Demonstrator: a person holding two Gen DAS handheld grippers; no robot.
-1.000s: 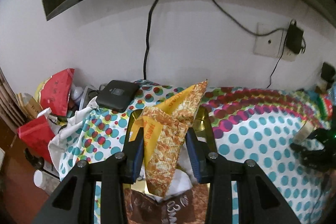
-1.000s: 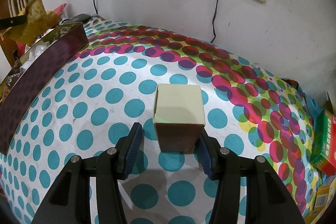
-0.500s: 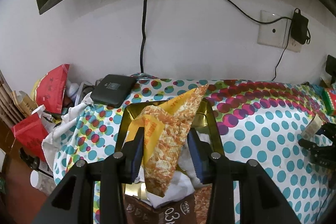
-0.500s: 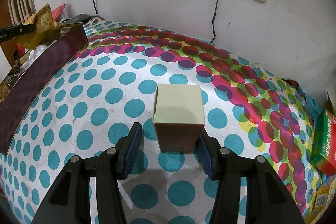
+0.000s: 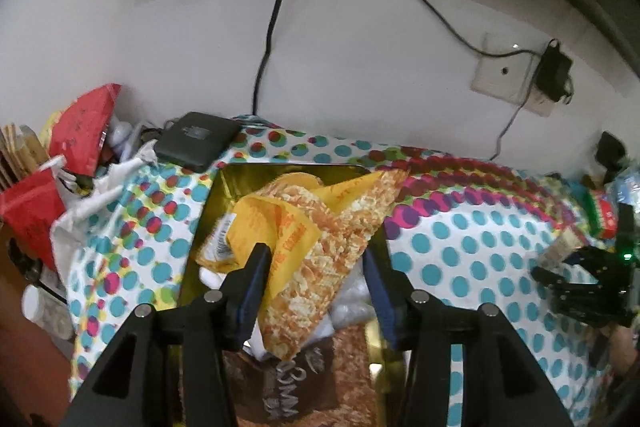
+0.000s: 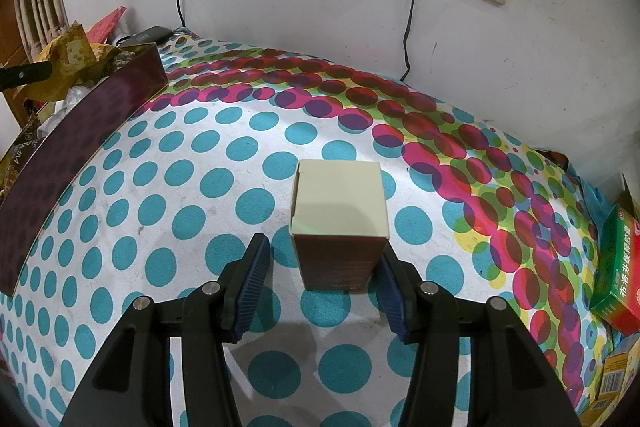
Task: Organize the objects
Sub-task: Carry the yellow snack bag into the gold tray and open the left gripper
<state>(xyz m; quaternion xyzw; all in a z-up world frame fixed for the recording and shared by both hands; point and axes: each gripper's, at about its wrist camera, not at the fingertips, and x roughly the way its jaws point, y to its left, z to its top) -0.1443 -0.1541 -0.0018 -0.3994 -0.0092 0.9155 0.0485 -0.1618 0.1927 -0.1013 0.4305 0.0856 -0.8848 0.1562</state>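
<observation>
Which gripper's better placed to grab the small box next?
Right. The right gripper already straddles the small box, with a gap at its left pad. The left gripper, jaws just opening, is over the tray around the snack bag.

Left gripper (image 5: 316, 281): angled steeply downward, black arms with blue pads. Jaws have just been opening; a yellow snack bag (image 5: 304, 259) sits between them, left pad against it, right pad clear. Right gripper (image 6: 322, 277): also pitched down, jaws parted around a small box (image 6: 340, 223); right pad at the box's side, left pad apart from it. In the left wrist view it shows at far right.
</observation>
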